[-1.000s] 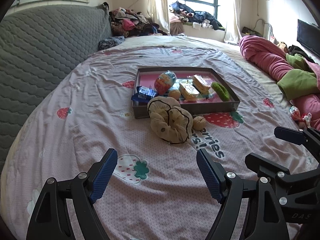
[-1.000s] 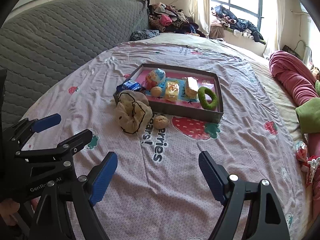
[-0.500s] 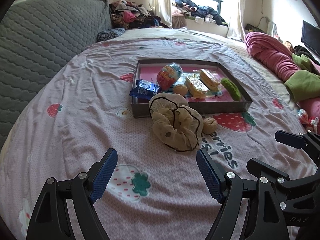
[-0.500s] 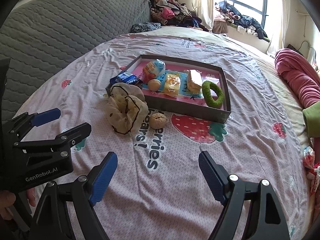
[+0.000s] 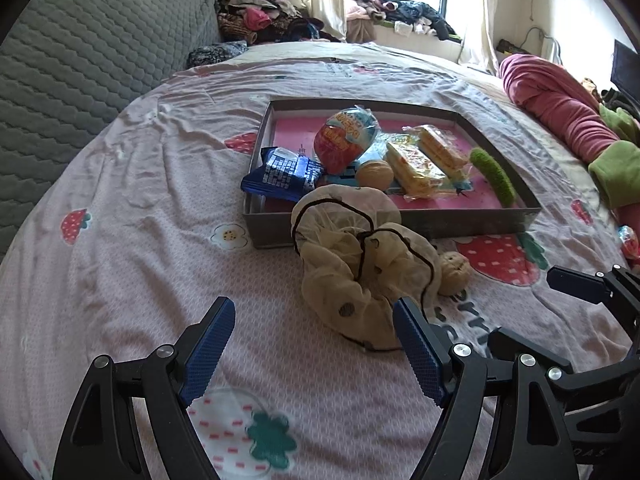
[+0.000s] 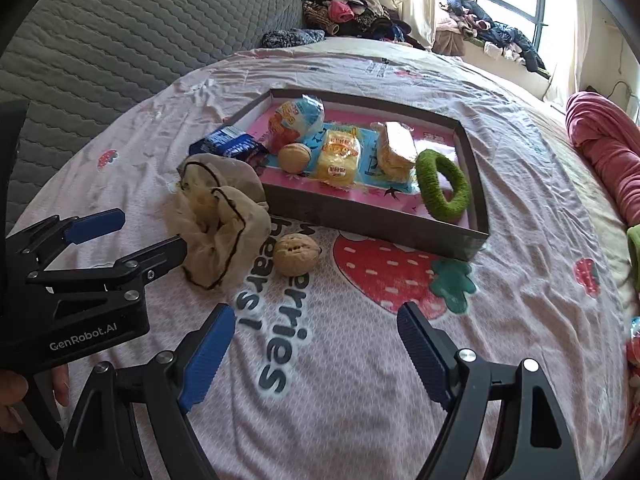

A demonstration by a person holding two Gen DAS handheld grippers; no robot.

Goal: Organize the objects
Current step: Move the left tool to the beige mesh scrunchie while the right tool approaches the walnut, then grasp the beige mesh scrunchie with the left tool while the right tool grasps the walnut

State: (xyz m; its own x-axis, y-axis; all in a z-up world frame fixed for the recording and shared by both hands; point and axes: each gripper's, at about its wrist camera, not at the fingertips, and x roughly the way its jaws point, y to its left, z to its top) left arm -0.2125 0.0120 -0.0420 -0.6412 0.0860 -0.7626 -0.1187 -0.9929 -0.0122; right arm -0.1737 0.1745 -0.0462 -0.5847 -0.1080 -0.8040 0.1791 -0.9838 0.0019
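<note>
A beige mesh scrunchie (image 5: pixel 360 272) (image 6: pixel 220 220) lies on the bedsheet against the front wall of a grey tray (image 5: pixel 472 224) (image 6: pixel 360 216). Beside it sits a loose walnut (image 5: pixel 454 272) (image 6: pixel 296 256). Inside the tray are a round snack bag (image 5: pixel 346 138), another walnut (image 6: pixel 294 156), two yellow cake packets (image 6: pixel 338 158) and a green ring (image 6: pixel 442 190). A blue packet (image 5: pixel 284 174) hangs over the tray's left corner. My left gripper (image 5: pixel 314 346) (image 6: pixel 136 236) stands open just short of the scrunchie. My right gripper (image 6: pixel 314 354) (image 5: pixel 540 312) is open, short of the walnut.
A grey quilted headboard (image 5: pixel 80 60) borders the bed on the left. A rolled pink blanket (image 5: pixel 556 108) and green cloth lie on the right. Clothes are piled by the window (image 5: pixel 400 20) at the back. A small wrapped item (image 5: pixel 628 240) lies near the right edge.
Both grippers have come forward and lower toward the scrunchie and loose walnut, which now look larger and nearer. The jaws stay equally wide and nothing on the bed has shifted.
</note>
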